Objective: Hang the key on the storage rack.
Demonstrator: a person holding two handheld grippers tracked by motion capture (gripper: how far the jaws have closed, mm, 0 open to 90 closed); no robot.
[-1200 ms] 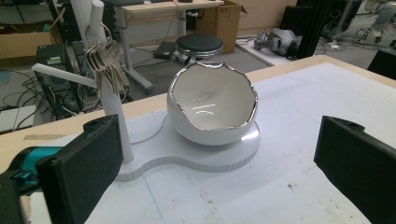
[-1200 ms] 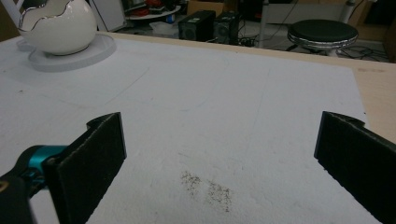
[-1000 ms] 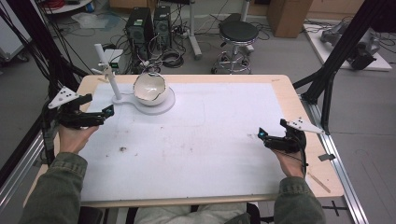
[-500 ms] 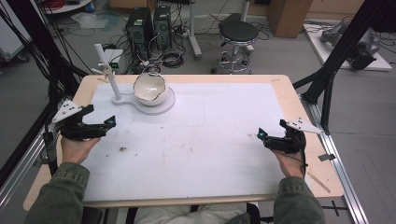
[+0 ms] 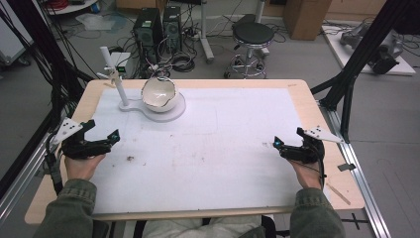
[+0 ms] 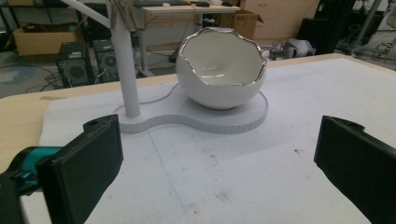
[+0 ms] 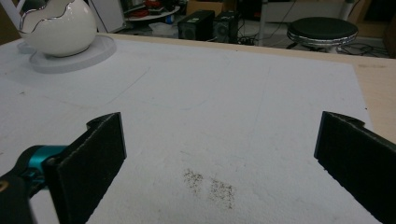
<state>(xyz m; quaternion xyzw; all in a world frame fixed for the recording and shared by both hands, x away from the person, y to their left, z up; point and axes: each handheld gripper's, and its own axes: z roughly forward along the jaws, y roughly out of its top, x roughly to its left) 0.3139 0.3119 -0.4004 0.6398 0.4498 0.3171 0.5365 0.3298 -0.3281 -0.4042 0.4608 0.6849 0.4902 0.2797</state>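
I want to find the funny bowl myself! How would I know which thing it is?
Look at the white mat on the wooden table, then go to its far left corner, where a flat white base lies. The bowl sits on that base beside a thin upright white post. It is round like a cracked eggshell, glossy white, with a jagged silver rim.

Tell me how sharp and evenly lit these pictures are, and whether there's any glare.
High view: soft overall, even light, faint shadows under the left gripper and right gripper. Left gripper view: the bowl is fairly crisp, its silver rim glinting; the near jaws look blurred. Right gripper view: the mat is evenly lit, without glare.
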